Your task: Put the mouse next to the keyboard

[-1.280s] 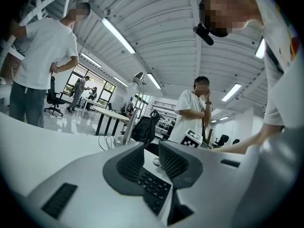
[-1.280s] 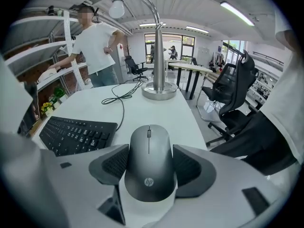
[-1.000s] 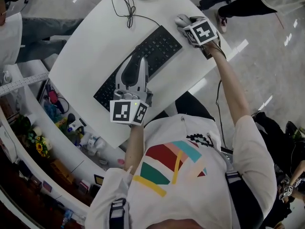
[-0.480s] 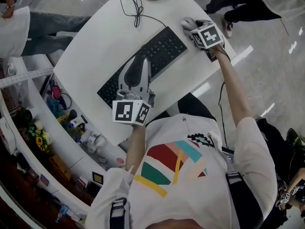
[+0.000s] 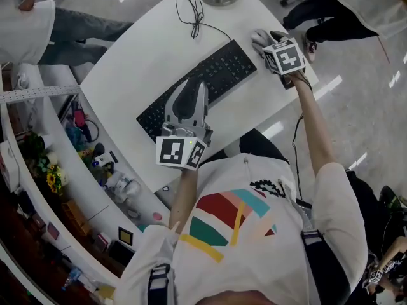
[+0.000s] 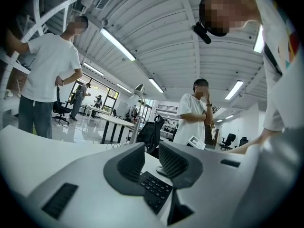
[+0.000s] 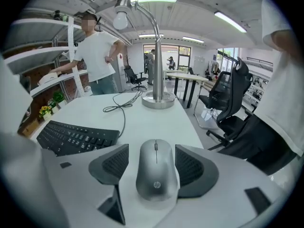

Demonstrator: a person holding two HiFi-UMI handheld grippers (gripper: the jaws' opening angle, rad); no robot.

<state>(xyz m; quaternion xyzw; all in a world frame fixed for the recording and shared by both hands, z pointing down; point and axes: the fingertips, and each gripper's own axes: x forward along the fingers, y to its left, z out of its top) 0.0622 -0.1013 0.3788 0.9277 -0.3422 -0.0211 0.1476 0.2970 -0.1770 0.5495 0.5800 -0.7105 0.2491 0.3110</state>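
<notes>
Little has changed in the last second. The silver mouse (image 7: 156, 172) rests on the tabletop (image 5: 143, 49) just beside the keyboard's (image 5: 206, 81) right end, between the right tool's (image 7: 152, 156) parted, unclenched jaws. The left tool (image 6: 152, 159), released and empty, hovers over the keyboard. Placement is judged done.

One camera looks steeply down from above the person's head onto the white table (image 5: 127, 68). The left gripper view sits low over the keyboard (image 6: 153, 189), facing out across the office. The right gripper view looks from close behind the mouse (image 7: 156, 169), near tabletop level. All three catch the keyboard.
</notes>
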